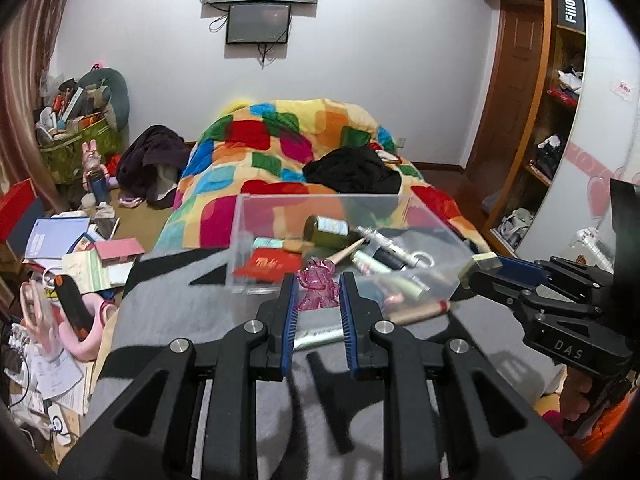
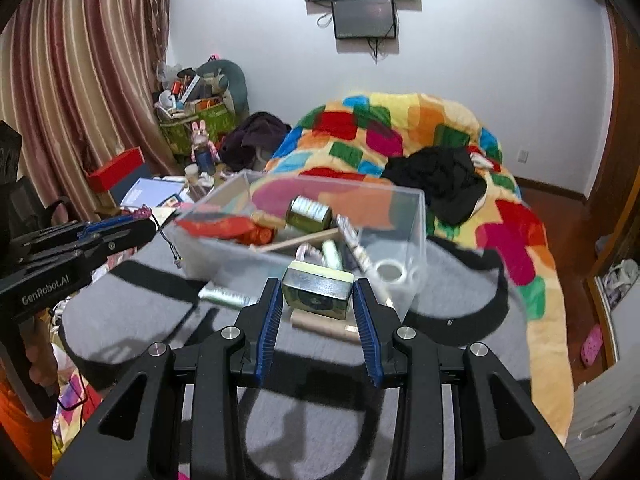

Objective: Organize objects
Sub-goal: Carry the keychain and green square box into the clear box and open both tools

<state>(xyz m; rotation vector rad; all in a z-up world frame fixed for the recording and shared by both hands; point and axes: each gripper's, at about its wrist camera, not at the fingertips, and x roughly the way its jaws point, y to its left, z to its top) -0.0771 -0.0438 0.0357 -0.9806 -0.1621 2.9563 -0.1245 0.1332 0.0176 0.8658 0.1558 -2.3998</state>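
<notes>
Grey and black blanket (image 1: 208, 308) covers the near end of a bed, with a bright patchwork quilt (image 1: 256, 148) behind it. On the blanket sits a clear plastic box (image 1: 240, 240) full of small things, like a green jar (image 1: 326, 228) and a red packet (image 1: 266, 266). Just in front of the box, the left gripper (image 1: 318, 292) is clamped on a little pink see-through toy (image 1: 318, 286). The right gripper (image 2: 316, 300) squeezes a small flat green tin (image 2: 316, 290) near the box too. A brown tube (image 2: 324, 326) lies on the blanket beside it.
</notes>
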